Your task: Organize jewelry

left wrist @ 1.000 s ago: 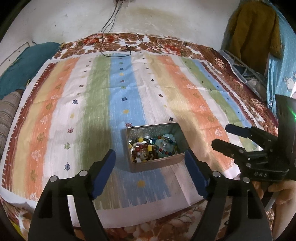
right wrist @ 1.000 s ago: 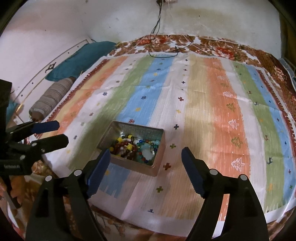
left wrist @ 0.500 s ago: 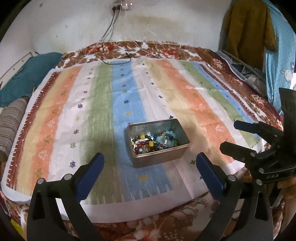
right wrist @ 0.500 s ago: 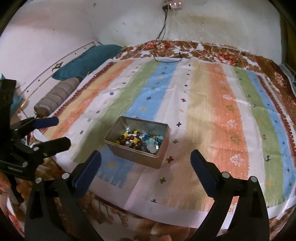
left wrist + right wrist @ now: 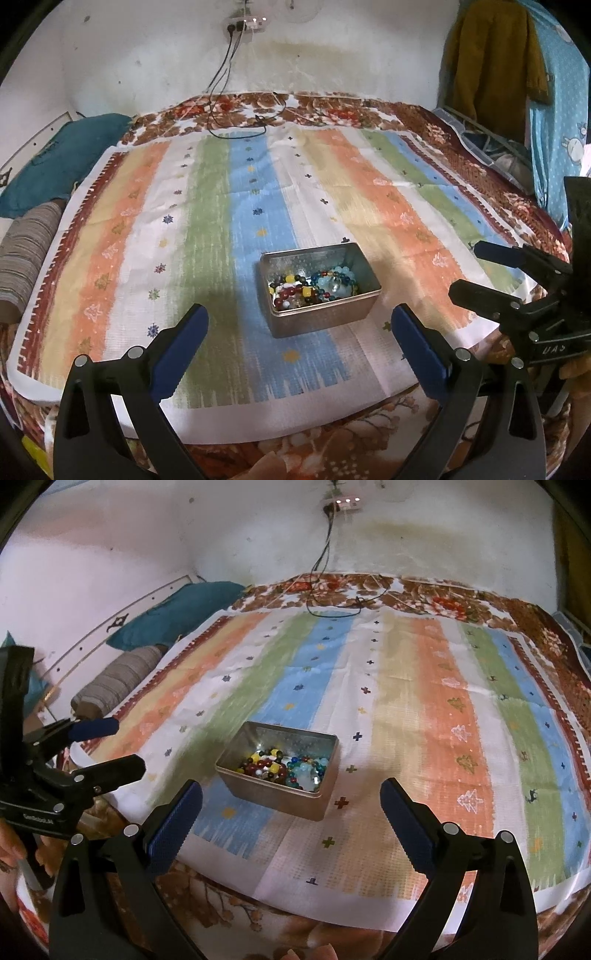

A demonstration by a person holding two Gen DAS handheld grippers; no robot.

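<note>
A metal tin (image 5: 320, 291) sits on a striped cloth (image 5: 207, 206) spread over the bed (image 5: 332, 107). It's near the front edge of the cloth, on the blue stripe & the white one next to it. The tin has no lid on. Inside is a heap of bead jewelry (image 5: 314, 290): red, yellow, dark green & light blue beads, all bunched toward the near side.

The left tool (image 5: 297, 339) hangs in the air in front of the tin, w/ its blue pads spread wide apart & nothing between them. The right tool (image 5: 290, 806) does the same: pads wide apart, nothing held. Neither one touches the tin. In the left view the right tool is off to the right side; in the right view the left tool is off to the left.

A teal pillow (image 5: 177, 609) & a striped grey roll (image 5: 114, 681) lie by the wall at the left. A black wire (image 5: 325, 554) runs down the wall onto the bed.
</note>
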